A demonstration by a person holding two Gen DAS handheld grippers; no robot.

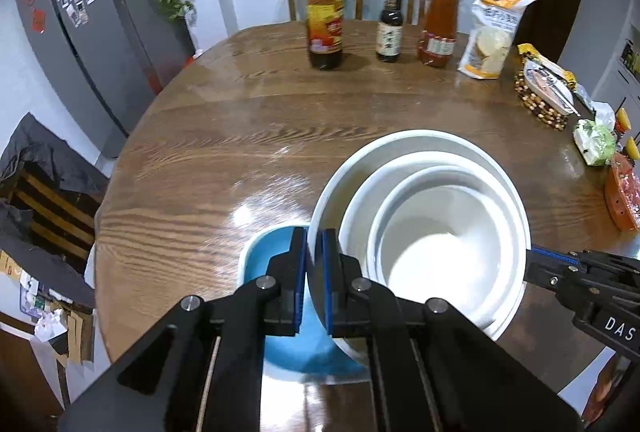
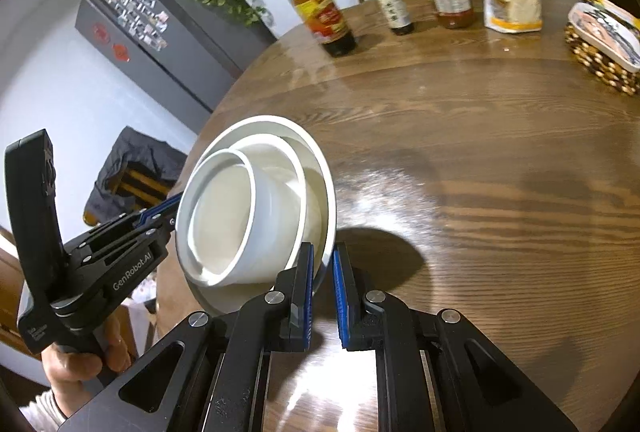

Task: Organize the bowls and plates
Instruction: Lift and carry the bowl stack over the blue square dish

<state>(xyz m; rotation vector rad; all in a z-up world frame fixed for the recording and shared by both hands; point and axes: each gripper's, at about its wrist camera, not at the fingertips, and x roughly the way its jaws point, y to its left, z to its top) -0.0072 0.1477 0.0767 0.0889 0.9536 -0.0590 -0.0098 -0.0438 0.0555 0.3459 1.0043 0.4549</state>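
Observation:
A stack of three nested white bowls [image 1: 440, 232] is lifted and tilted above the round wooden table [image 1: 224, 135]. My left gripper [image 1: 314, 264] is shut on the left rim of the outer white bowl. My right gripper [image 2: 322, 272] is shut on the same bowl's opposite rim [image 2: 326, 216], and its fingers show at the right edge of the left wrist view [image 1: 560, 264]. A blue bowl [image 1: 280, 312] sits on the table below the left gripper, partly hidden by the fingers and the white stack. The white stack [image 2: 248, 203] tilts toward the left in the right wrist view.
Three sauce bottles [image 1: 325, 3] and a snack bag [image 1: 490, 35] stand at the table's far side. A woven basket [image 1: 544, 91] and packets lie at the right edge. Chairs stand behind the table, a grey fridge [image 1: 80, 11] at the left.

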